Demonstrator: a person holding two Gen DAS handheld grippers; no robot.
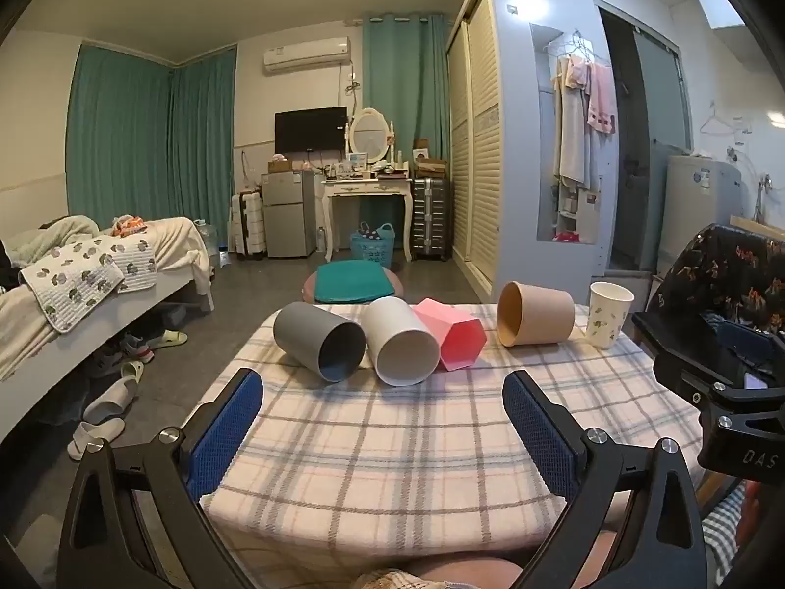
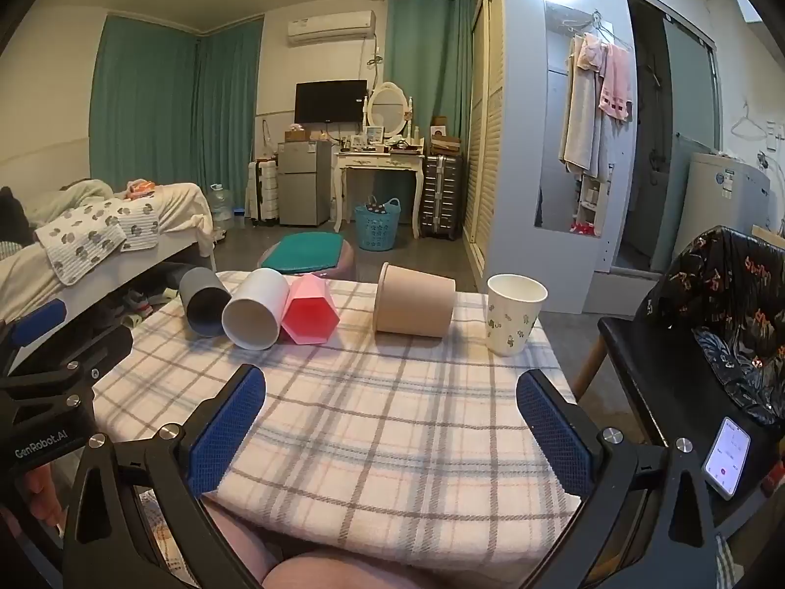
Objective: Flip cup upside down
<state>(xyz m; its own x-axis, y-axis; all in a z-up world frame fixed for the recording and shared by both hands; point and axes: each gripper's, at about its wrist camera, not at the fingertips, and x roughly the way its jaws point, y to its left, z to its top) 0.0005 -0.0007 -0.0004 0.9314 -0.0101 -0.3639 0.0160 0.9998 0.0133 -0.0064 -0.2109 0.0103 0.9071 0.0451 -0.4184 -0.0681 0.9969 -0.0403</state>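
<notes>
Several cups sit along the far side of a table with a plaid cloth (image 1: pixel 417 441) (image 2: pixel 392 417). A grey cup (image 1: pixel 319 341) (image 2: pixel 202 305), a white cup (image 1: pixel 400 341) (image 2: pixel 256 309), a pink hexagonal cup (image 1: pixel 450 341) (image 2: pixel 310 311) and a tan paper cup (image 1: pixel 535 314) (image 2: pixel 414 305) lie on their sides. A white patterned paper cup (image 1: pixel 608 314) (image 2: pixel 512 314) stands upright, mouth up, at the right. My left gripper (image 1: pixel 382 392) and my right gripper (image 2: pixel 391 392) are open and empty, above the near part of the table, well short of the cups.
A dark chair with floral fabric (image 2: pixel 726 324) stands right of the table, with a phone (image 2: pixel 727 456) on it. A bed (image 1: pixel 73 270) stands at the left with slippers (image 1: pixel 105 405) on the floor. A round stool with a green cushion (image 1: pixel 353 282) stands beyond the table.
</notes>
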